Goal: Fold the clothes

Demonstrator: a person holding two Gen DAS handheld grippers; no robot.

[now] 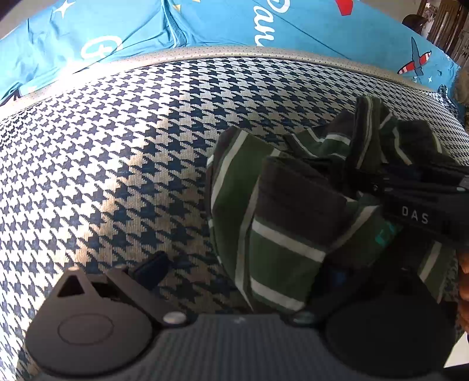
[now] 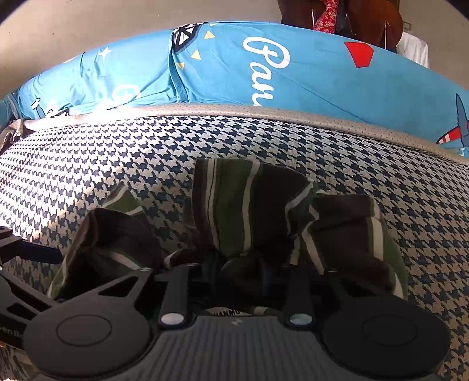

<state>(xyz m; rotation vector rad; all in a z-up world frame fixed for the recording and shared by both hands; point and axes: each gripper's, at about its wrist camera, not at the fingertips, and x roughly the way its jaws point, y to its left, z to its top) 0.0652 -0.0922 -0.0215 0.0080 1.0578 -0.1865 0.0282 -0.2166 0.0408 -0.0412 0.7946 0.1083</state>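
Note:
A striped garment (image 1: 281, 211) in dark green, brown and white lies crumpled on the houndstooth surface (image 1: 117, 146). In the left wrist view my left gripper (image 1: 243, 269) stands open. Its left finger (image 1: 149, 268) rests on bare surface, and its right finger is hidden under the garment's near fold. My right gripper (image 1: 422, 205) reaches in from the right, across the garment. In the right wrist view my right gripper (image 2: 243, 272) is shut on a bunched part of the garment (image 2: 249, 211), which rises in folds ahead of it. The left gripper (image 2: 17, 255) shows at the left edge.
A blue bedcover (image 2: 293, 73) with white lettering and plane prints lies heaped behind the surface's grey piped edge (image 2: 263, 111). A hand (image 1: 463, 278) shows at the right edge of the left wrist view. Wooden furniture (image 2: 366, 20) stands at the far back.

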